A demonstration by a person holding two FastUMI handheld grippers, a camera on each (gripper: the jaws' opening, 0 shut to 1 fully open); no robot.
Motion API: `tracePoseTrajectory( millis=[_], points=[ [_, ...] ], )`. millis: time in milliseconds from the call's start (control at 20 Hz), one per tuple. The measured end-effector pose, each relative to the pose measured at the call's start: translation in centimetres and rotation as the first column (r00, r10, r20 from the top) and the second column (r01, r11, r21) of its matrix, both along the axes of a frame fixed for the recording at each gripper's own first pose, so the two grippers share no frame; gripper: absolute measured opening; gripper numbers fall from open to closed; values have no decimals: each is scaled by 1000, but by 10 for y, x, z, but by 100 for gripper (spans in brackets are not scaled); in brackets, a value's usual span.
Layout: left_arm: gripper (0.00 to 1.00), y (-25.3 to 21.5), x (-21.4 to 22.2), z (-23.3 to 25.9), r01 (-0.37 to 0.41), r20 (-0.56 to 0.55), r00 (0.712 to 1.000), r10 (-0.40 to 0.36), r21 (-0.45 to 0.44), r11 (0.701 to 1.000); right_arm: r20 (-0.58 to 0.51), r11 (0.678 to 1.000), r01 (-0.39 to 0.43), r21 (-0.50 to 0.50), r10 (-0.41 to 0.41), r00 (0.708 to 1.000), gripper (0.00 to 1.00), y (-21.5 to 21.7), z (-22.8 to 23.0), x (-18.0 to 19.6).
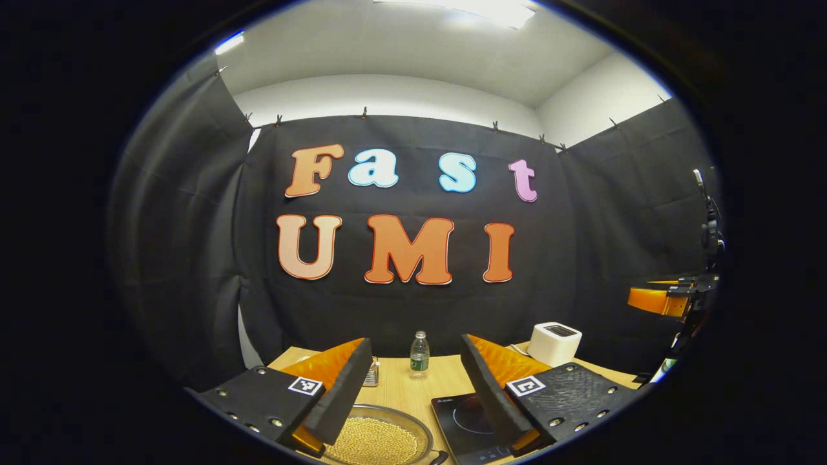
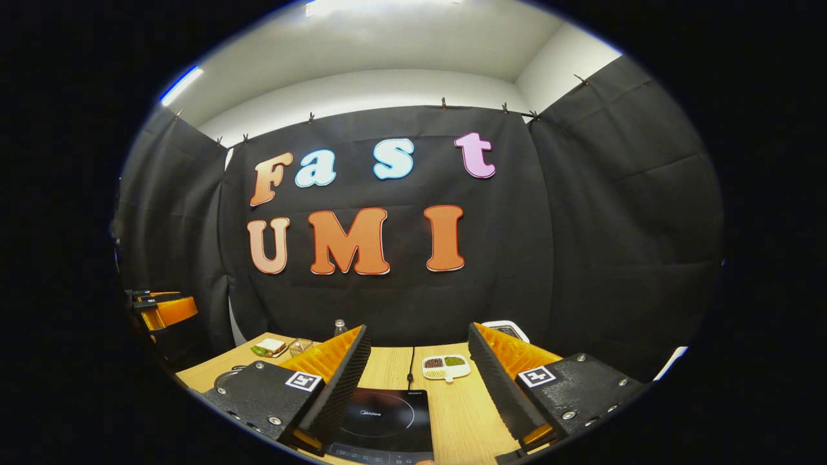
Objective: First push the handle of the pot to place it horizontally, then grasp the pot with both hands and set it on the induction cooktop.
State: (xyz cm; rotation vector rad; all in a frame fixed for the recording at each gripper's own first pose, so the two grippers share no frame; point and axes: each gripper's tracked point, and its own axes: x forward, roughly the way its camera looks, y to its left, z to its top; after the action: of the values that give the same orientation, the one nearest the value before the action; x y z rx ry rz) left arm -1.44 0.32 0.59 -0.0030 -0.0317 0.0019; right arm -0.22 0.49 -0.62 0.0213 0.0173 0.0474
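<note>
In the left gripper view we see the left gripper (image 1: 413, 394) spread wide, holding nothing, above the near table (image 1: 400, 387). Just under its fingers sits the pot (image 1: 378, 439), full of pale beans (its handle stub shows at the lower edge), and the cooktop (image 1: 468, 423) lies just beside it to the right. Farther back stand a bottle (image 1: 419, 354) and a white toaster (image 1: 554, 343).

In the right gripper view the right gripper (image 2: 418, 387) is likewise spread and empty, over the cooktop (image 2: 386, 416). Beyond lie a divided dish (image 2: 446, 367) and, at far left, a sandwich (image 2: 269, 347).
</note>
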Motion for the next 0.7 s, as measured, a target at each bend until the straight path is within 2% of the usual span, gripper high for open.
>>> tracePoseTrajectory(
  millis=[50,100,200,250,300,350,400,450,600,650,700],
  points=[
    [95,-3,0,-1,14,5,1000,-14,-6,1000,-3,1000,-1,1,1,1000,95,0,-1,0],
    [93,-4,1,0,27,9,1000,-27,-11,1000,-6,1000,-3,1,3,1000,95,0,-2,1],
    [72,-2,2,-6,39,-4,999,-39,-18,999,-11,1000,-3,2,3,1000,95,0,-4,1],
    [55,-1,3,-10,38,-17,999,-39,-23,999,-12,1000,-3,4,3,1000,95,-1,-4,2],
    [53,0,3,-15,42,-34,999,-43,-30,999,-12,1000,-2,7,2,1000,100,-1,-4,2],
    [43,1,5,-18,41,-50,998,-43,-36,999,-13,1000,-1,9,2,1000,100,-1,-4,2],
    [38,2,5,-22,41,-64,997,-44,-39,998,-14,1000,-2,11,2,1000,100,-2,-5,2],
    [27,-1,6,-24,56,-66,996,-59,-40,998,-16,1000,-1,11,1,1000,95,-2,-6,2],
    [27,-7,5,-20,107,-48,993,-109,-47,993,-22,1000,2,10,-2,1000,95,-4,-8,3],
    [23,-5,5,-19,101,-45,994,-103,-45,994,-25,1000,2,11,-2,1000,95,-4,-8,4],
    [14,-5,5,-19,100,-46,994,-102,-41,994,-27,1000,0,12,0,1000,100,-3,-10,4]
  ],
)
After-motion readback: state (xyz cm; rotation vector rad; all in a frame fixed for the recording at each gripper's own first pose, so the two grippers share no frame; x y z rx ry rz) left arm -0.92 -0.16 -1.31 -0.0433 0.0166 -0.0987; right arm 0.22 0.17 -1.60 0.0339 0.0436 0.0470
